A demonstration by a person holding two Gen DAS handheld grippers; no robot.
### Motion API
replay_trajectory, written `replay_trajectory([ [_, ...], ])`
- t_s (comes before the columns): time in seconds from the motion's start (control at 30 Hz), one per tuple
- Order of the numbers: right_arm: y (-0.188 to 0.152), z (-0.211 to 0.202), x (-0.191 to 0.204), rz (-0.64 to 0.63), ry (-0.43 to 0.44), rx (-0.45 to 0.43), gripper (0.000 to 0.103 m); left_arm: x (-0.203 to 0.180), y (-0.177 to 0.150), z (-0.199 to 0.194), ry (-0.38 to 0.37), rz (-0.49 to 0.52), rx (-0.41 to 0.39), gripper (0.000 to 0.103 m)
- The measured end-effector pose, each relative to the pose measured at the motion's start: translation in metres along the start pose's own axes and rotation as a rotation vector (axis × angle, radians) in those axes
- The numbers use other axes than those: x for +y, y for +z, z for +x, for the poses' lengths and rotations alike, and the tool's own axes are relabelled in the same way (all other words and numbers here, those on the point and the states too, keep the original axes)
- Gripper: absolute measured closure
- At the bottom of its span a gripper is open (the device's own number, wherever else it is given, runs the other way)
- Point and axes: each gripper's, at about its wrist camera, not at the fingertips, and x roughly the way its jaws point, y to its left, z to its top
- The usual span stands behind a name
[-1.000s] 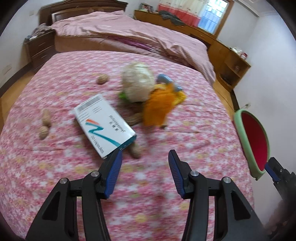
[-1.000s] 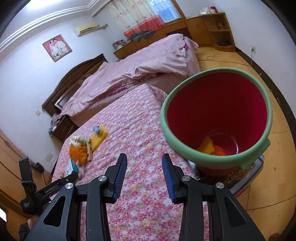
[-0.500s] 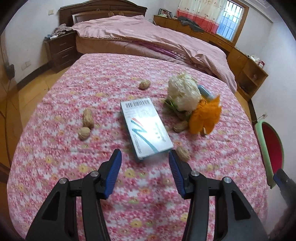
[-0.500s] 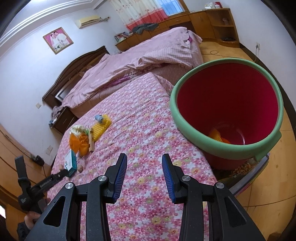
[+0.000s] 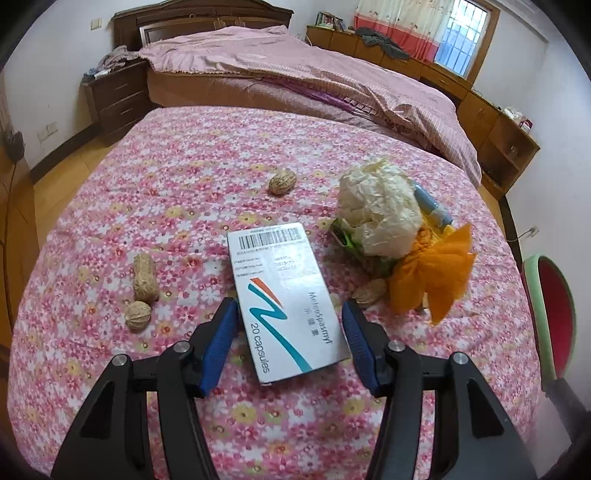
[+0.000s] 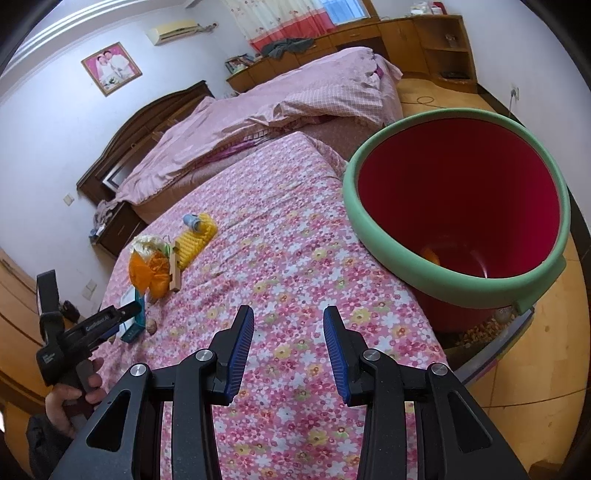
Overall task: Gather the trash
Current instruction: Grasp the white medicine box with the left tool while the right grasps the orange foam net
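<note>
Floral tablecloth (image 5: 184, 177) is spread under a capsule box (image 5: 286, 299), straddled by the left gripper (image 5: 290, 345), parted and empty; pads seemingly clear. Closing off-centre, the box could be skidded aside.

White-walled bedroom (image 6: 44, 122): wooden bed (image 5: 207, 22), nightstand (image 5: 114, 99), curtained window (image 5: 454, 40).
</note>
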Motion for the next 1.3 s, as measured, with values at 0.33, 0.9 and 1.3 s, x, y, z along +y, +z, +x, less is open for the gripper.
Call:
replay_trajectory([
  [0.33, 0.002, 0.017, 0.030, -0.063, -0.013, 0.033, 0.063, 0.017, -0.005, 0.000, -0.042, -0.002, -0.045, 0.046],
  [0.9, 0.015, 0.072, 0.148, -0.262, 0.060, 0.075, 0.063, 0.059, -0.007, -0.054, -0.123, -0.022, -0.199, 0.046],
  [1.3, 0.015, 0.116, 0.180, -0.269, 0.049, 0.086, 0.064, 0.079, -0.009, -0.046, -0.226, -0.066, -0.204, 0.046],
])
